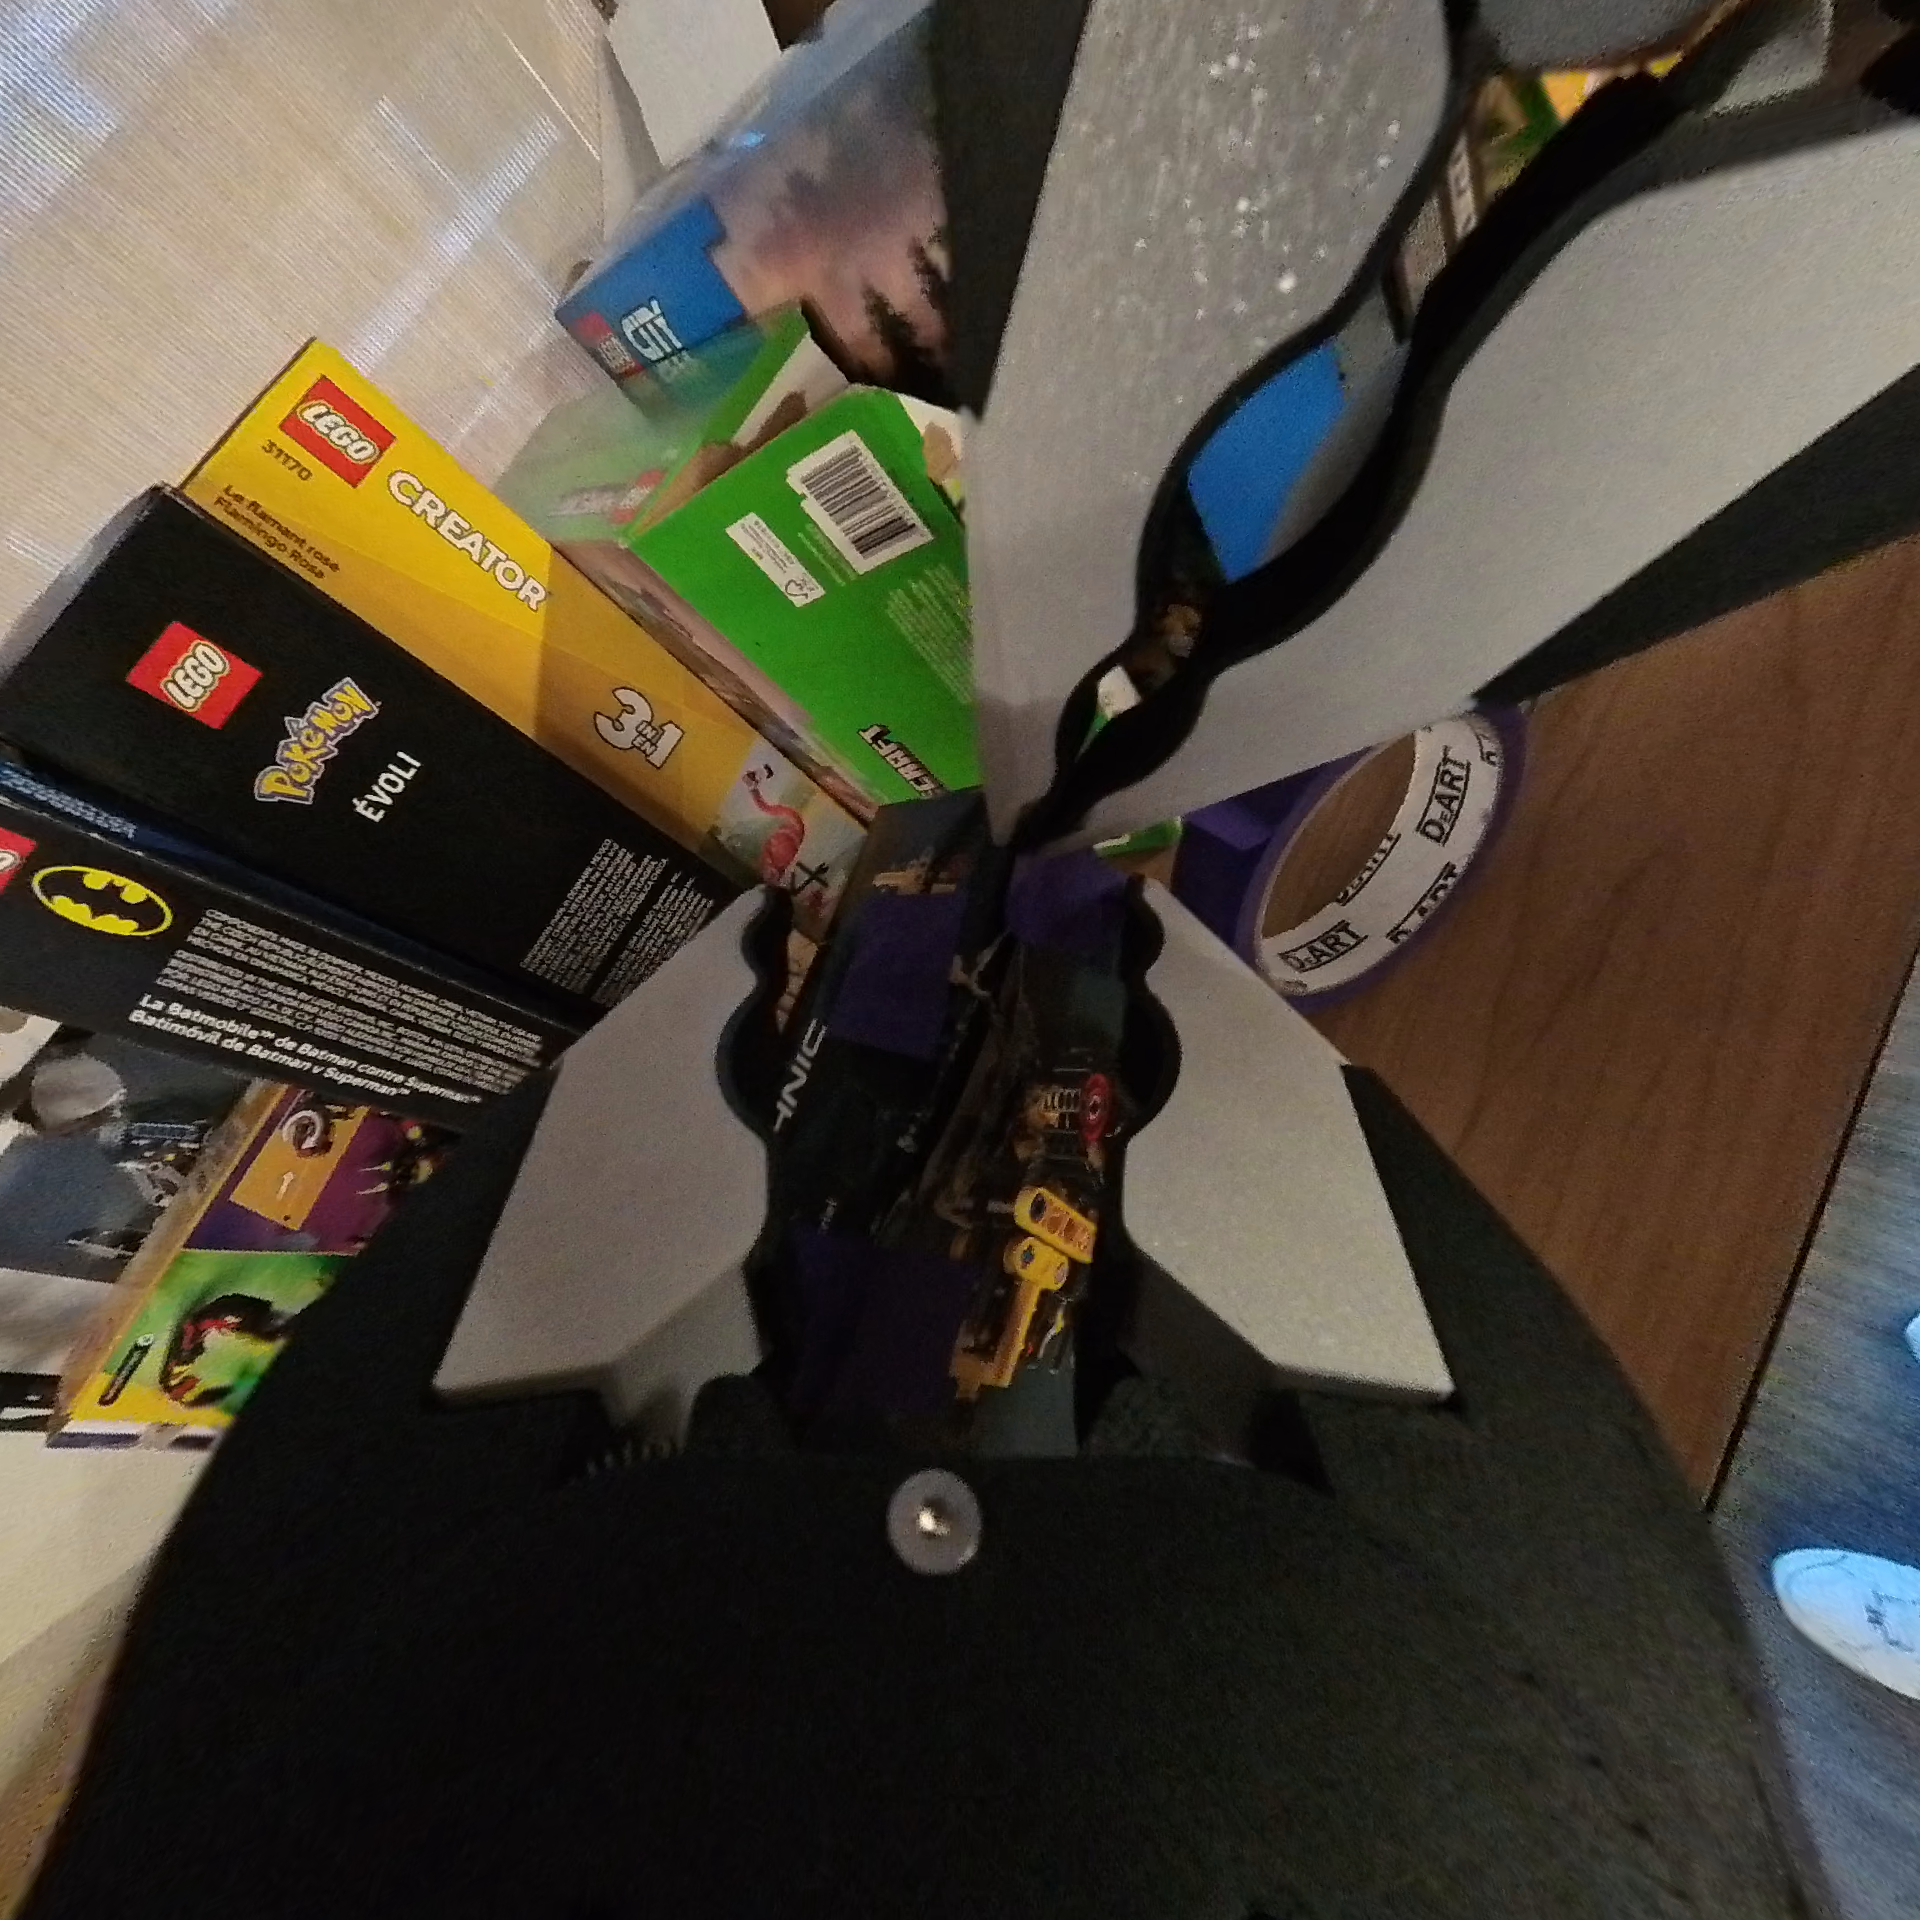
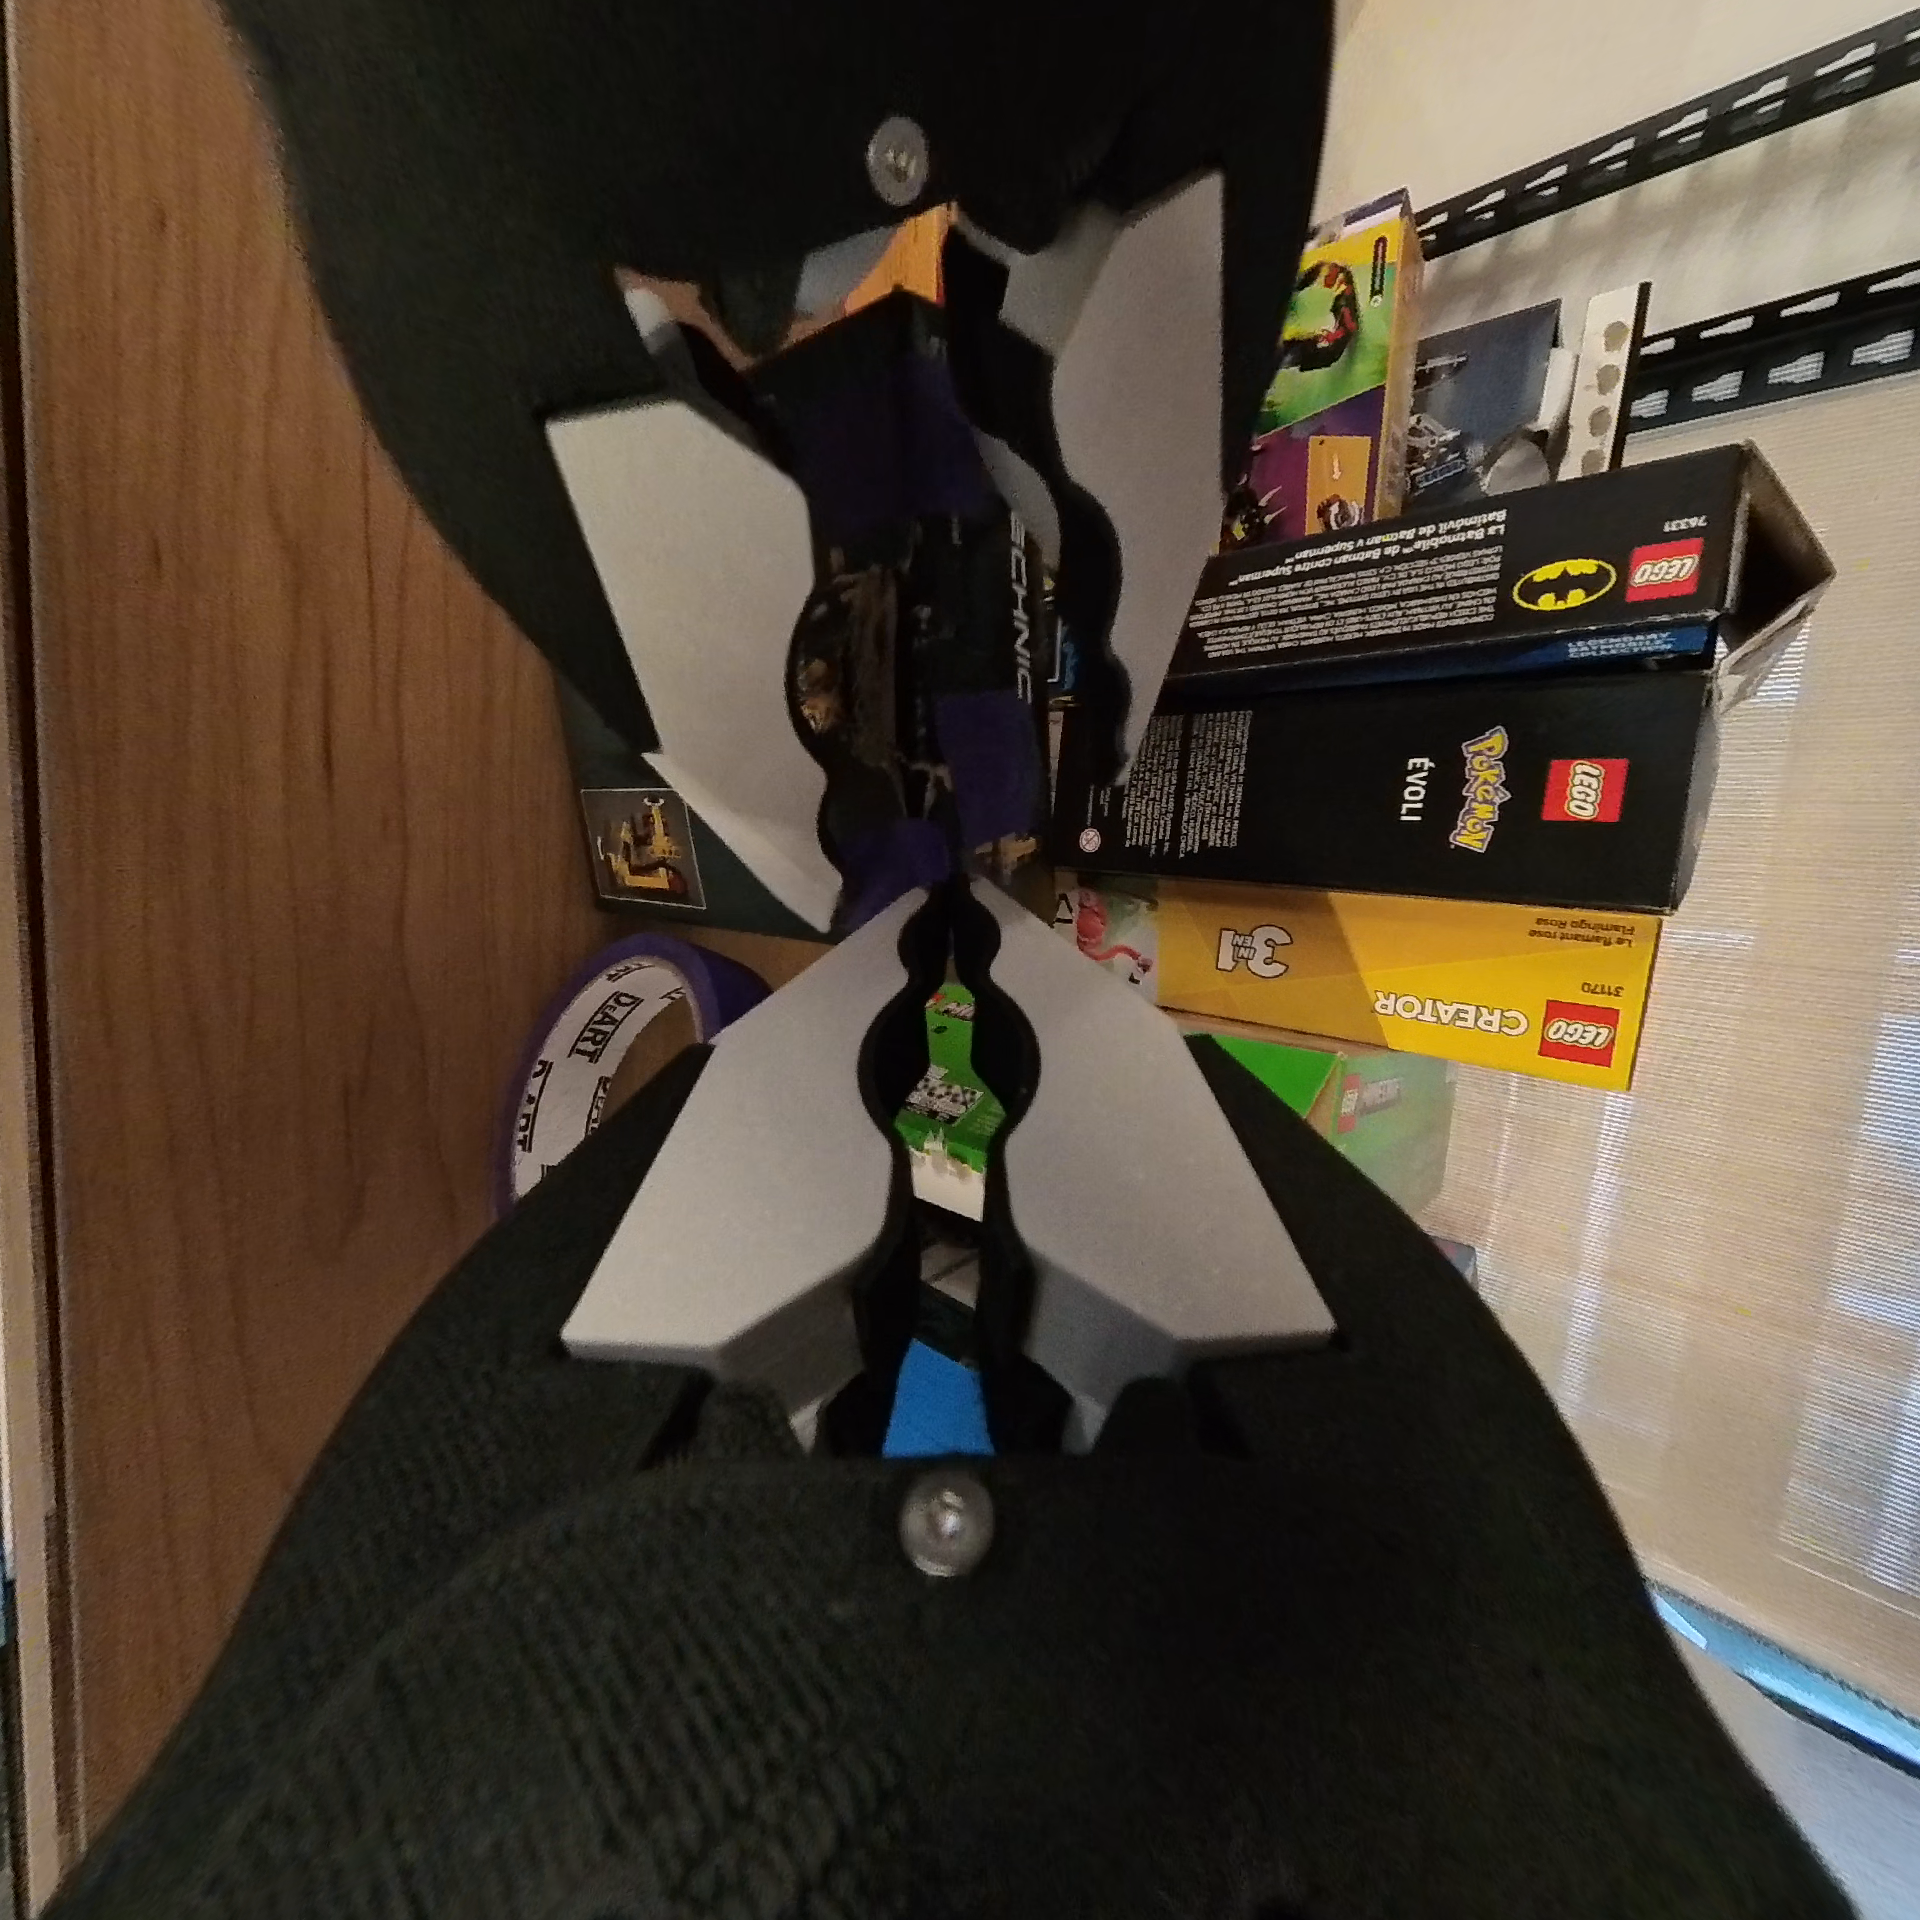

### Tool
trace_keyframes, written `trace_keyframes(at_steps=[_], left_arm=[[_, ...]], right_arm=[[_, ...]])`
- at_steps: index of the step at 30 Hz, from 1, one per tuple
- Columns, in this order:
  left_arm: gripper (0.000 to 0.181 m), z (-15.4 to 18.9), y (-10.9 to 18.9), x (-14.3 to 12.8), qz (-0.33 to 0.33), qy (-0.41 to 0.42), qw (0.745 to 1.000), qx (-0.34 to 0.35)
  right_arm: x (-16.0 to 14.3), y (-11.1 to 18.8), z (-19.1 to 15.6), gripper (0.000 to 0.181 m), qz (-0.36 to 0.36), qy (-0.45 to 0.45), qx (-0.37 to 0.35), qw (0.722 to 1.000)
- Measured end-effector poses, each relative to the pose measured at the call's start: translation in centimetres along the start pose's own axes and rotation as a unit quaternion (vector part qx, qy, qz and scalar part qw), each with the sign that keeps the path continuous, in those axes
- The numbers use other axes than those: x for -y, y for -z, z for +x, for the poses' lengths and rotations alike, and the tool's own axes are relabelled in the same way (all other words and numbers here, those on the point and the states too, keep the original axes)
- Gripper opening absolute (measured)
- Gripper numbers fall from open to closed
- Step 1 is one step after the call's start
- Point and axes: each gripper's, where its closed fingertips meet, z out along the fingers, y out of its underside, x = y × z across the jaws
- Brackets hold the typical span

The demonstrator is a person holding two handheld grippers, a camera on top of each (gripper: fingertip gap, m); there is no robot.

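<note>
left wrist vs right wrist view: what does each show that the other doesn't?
Only the left wrist view: a blue box behind the pile, a barcode on the green box, a white shoe on the floor.

Only the right wrist view: black slotted rails on the wall.

Both: the left hand-held gripper clamped on a dark box with purple tape, the right hand-held gripper nearly closed at that box's end, a purple tape roll, stacked black and yellow boxes, the wooden surface.

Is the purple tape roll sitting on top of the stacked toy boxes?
No. The purple tape roll lies flat on the wooden tabletop, beside the stacked toy boxes, not on them.
</note>
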Motion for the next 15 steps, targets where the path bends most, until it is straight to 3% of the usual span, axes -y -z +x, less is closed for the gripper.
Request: trace_keyframes(at_steps=[1,5,12,15], left_arm=[[0.062,-0.1,0.0,0.1,0.005,0.005,1.0,-0.002],[0.048,-0.6,0.2,0.3,0.023,0.014,1.0,-0.001],[0.053,-0.5,-0.5,-0.6,-0.007,-0.05,0.998,0.034],[0.046,-0.3,-0.5,-0.6,-0.011,-0.077,0.996,0.049]], right_arm=[[0.0,0.0,0.0,0.0,0.001,0.001,0.001,1.0],[0.0,0.0,0.0,0.0,0.006,0.0,0.002,1.0],[0.0,0.0,0.1,0.0,0.009,-0.004,0.006,1.0],[-0.2,-0.1,0.1,0.0,0.006,-0.003,0.005,1.0]])
